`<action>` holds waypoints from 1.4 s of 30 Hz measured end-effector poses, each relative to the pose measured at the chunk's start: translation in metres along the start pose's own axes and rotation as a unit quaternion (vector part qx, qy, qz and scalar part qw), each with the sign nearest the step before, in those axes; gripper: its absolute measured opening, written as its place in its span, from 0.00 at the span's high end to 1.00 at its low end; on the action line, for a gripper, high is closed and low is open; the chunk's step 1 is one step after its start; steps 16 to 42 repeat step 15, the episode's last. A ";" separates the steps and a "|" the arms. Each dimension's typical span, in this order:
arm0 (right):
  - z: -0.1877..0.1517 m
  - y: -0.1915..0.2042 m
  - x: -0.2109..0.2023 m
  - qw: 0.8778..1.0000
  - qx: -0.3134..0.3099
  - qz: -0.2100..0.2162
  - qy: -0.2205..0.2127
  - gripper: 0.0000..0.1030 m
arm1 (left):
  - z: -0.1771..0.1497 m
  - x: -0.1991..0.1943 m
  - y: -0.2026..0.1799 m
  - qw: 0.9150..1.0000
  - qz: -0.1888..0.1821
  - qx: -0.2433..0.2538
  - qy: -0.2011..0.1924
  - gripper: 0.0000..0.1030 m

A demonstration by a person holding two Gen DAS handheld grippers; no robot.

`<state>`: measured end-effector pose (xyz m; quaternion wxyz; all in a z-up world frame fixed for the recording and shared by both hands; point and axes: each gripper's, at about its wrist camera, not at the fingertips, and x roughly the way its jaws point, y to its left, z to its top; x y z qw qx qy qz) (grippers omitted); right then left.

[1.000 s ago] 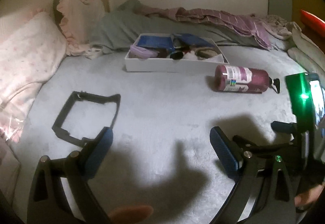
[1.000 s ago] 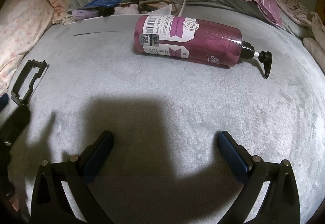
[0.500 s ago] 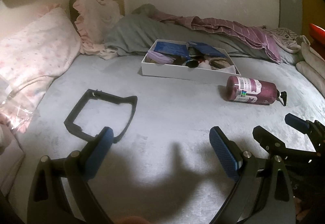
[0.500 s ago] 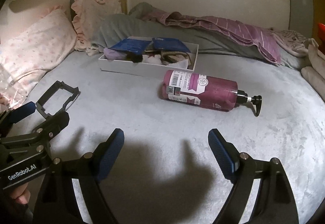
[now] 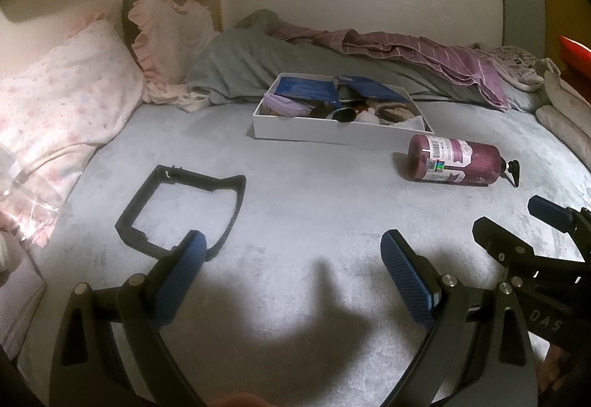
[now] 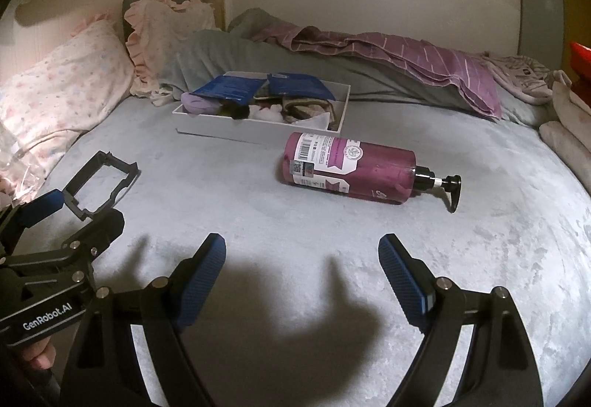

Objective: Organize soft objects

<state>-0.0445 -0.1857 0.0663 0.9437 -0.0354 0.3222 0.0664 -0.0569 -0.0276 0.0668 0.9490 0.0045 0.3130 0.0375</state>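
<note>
Left wrist view shows one white box (image 5: 332, 133) of soft items far ahead on the grey bed (image 5: 295, 207), one purple pump bottle (image 5: 456, 163) right of it, one black frame (image 5: 184, 211) nearer. Left gripper (image 5: 291, 259) and right gripper (image 6: 303, 259) both hover empty, jaws apart.

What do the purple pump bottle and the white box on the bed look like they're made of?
The purple pump bottle looks like glossy, translucent plastic: highlights along its side, a printed paper-like label, and a black pump. The white box looks like matte cardboard or thin plastic, with flat, dull walls; which one is unclear.
</note>
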 end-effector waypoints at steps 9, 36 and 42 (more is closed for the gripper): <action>-0.001 0.002 -0.002 1.000 -0.008 -0.001 0.006 0.16 | 0.000 0.003 -0.005 1.000 0.009 0.015 0.011 0.08; 0.000 0.000 -0.002 1.000 -0.007 -0.004 0.011 0.16 | 0.000 0.006 -0.006 1.000 0.004 0.024 0.016 0.08; 0.000 0.000 -0.002 1.000 -0.007 -0.004 0.011 0.16 | 0.000 0.006 -0.006 1.000 0.004 0.024 0.016 0.08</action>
